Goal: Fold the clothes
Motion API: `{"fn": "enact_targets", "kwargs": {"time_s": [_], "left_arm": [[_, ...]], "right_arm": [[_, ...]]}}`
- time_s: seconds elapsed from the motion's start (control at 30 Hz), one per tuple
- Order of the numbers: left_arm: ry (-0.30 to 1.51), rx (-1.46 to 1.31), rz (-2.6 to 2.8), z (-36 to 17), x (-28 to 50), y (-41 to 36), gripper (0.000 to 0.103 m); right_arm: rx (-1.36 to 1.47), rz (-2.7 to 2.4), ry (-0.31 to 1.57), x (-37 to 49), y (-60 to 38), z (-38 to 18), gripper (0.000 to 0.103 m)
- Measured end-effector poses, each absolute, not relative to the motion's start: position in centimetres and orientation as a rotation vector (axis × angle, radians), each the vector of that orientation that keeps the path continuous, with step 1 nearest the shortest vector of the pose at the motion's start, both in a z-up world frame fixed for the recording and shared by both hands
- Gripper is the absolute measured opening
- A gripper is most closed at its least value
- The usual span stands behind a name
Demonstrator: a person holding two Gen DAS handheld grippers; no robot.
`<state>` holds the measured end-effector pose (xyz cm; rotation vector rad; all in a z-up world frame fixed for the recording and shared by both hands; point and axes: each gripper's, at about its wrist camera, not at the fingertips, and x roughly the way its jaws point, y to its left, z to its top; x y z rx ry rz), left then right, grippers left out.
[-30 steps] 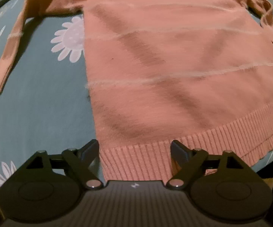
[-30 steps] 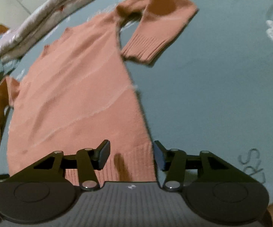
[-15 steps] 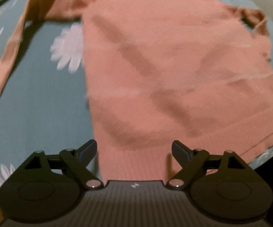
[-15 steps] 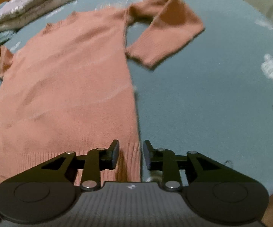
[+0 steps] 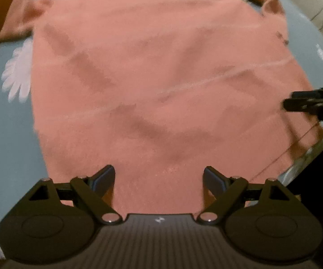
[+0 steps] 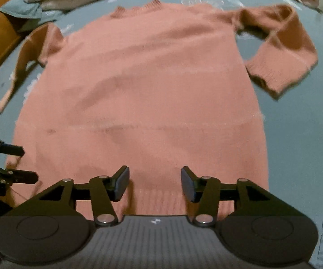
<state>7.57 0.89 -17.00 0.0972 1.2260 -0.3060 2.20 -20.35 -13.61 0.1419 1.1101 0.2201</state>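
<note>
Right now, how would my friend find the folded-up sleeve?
Find the blue-grey bedspread with the salmon-pink sweater spread flat on it. At its upper right, one sleeve bends back down, ribbed cuff toward you. The other sleeve, on the left, lies thin and straight.

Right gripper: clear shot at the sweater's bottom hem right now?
Probably yes. The right gripper, jaws opening with nothing between them, hangs just over the sweater hem, nothing on it.
</note>
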Motion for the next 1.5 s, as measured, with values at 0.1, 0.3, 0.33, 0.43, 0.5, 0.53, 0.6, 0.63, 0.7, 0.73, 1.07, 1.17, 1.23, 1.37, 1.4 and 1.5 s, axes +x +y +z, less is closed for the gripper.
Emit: {"fn": "enact_targets", "kwargs": {"time_s": [0.1, 0.3, 0.33, 0.43, 0.5, 0.53, 0.6, 0.63, 0.7, 0.73, 1.07, 1.17, 1.23, 1.37, 1.4, 1.5], "left_arm": [[1.246, 0.112, -0.288, -17.6, 6.6, 2.1, 0.089], [1.281, 0.041, -0.254, -18.0, 6.0, 5.2, 0.090], [1.286, 0.031, -0.245, -18.0, 6.1, 5.6, 0.089], [1.241, 0.004, -0.240, -17.0, 6.9, 6.7, 0.089], [1.154, -0.014, -0.252, -15.3, 8.3, 6.8, 0.089], [1.115, -0.026, -0.256, -14.7, 9.1, 6.7, 0.089], [1.053, -0.059, -0.275, -13.7, 10.9, 5.6, 0.089], [1.034, -0.084, -0.286, -13.6, 12.1, 5.1, 0.089], [1.024, -0.131, -0.292, -14.3, 14.6, 4.7, 0.089], [1.033, -0.155, -0.284, -14.8, 15.6, 4.8, 0.089], [1.143, -0.103, -0.076, -15.9, 13.5, 9.3, 0.089], [1.073, -0.169, -0.114, -14.1, 13.2, 10.3, 0.088], [0.998, -0.247, -0.142, -12.4, 13.6, 10.6, 0.089], [0.960, -0.283, -0.226, -11.6, 15.8, 8.1, 0.089], [0.968, -0.264, -0.244, -11.8, 16.3, 7.3, 0.089], [0.984, -0.203, -0.262, -13.0, 17.4, 5.1, 0.089]], "right_arm": [[0.195, 0.214, 1.094, 0.7, -21.8, -13.5, 0.059], [0.243, 0.185, 1.086, -0.9, -22.8, -13.7, 0.061], [0.235, 0.185, 1.083, -0.9, -22.6, -13.7, 0.062], [0.212, 0.184, 1.083, -1.0, -21.9, -13.7, 0.068], [0.200, 0.185, 1.082, -0.9, -21.6, -13.7, 0.072], [0.197, 0.188, 1.079, -0.9, -21.5, -13.8, 0.073], [0.195, 0.197, 1.074, -0.9, -21.3, -13.9, 0.079], [0.195, 0.200, 1.072, -0.9, -21.3, -13.9, 0.079], [0.195, 0.204, 1.071, -1.0, -21.2, -13.9, 0.082], [0.192, 0.204, 1.072, -0.9, -21.1, -13.9, 0.082], [0.223, 0.226, 1.068, -0.8, -21.4, -14.2, 0.090], [0.189, 0.225, 1.073, -0.8, -20.8, -14.2, 0.091], [0.175, 0.226, 1.073, -0.8, -20.6, -14.1, 0.091], [0.195, 0.216, 1.079, -0.7, -20.8, -14.1, 0.091], [0.195, 0.214, 1.080, -0.7, -20.8, -14.1, 0.091], [0.188, 0.214, 1.078, -0.8, -20.6, -14.1, 0.091]]}}
